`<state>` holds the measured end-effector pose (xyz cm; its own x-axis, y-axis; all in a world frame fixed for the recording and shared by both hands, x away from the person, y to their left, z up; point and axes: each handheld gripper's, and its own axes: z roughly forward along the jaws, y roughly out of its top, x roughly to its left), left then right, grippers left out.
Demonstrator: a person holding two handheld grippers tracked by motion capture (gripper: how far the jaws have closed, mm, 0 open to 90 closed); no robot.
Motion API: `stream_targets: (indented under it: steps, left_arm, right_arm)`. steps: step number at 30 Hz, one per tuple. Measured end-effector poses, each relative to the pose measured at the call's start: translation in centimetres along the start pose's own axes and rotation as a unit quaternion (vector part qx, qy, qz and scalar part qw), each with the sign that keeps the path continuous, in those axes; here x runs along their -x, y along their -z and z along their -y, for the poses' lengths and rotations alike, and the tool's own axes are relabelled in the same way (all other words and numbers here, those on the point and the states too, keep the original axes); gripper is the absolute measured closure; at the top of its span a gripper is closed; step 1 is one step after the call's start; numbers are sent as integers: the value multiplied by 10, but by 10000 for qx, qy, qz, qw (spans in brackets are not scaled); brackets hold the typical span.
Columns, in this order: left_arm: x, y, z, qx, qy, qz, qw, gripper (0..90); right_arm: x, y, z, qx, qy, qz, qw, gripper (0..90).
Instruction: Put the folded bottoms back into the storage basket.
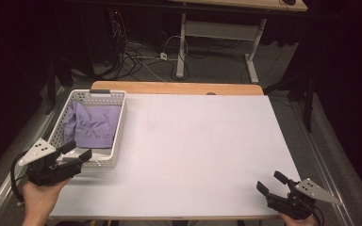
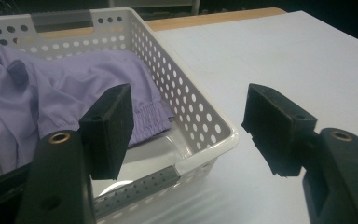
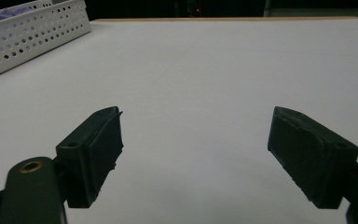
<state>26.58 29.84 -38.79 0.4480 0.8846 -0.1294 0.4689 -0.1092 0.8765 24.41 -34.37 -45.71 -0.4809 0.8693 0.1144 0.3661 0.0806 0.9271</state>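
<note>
Left gripper (image 1: 80, 151) open, jaws straddling the near right corner of the white basket (image 1: 119, 123) at the desk's (image 1: 193, 141) left edge, nothing pinched. Purple cloth (image 1: 92, 126) lies inside the basket. Right gripper (image 1: 271, 182) open and empty above the desk's near right corner.

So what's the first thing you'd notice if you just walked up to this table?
The purple cloth catches the eye first, bunched up inside the white basket with holes at the table's left side. Next comes the left gripper, its fingers open at the basket's near corner. The right gripper sits open over the bare white table at the near right.
</note>
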Motion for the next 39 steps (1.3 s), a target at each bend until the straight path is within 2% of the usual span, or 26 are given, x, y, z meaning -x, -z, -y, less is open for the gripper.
stream_targets:
  steps: [15, 24, 39]
  left_arm:
    - [0, 0, 18, 111, 68, -30, 9999, 322]
    - [-3, -1, 29, 101, 100, -140, 9998, 321]
    - [-6, 3, 39, 141, 110, -222, 9996, 321]
  right_arm:
    - [0, 0, 0, -1, 12, -1, 10000, 182]
    - [-1, 0, 0, 17, 9, 7, 10000, 182]
    - [0, 0, 0, 18, 6, 19, 10000, 182]
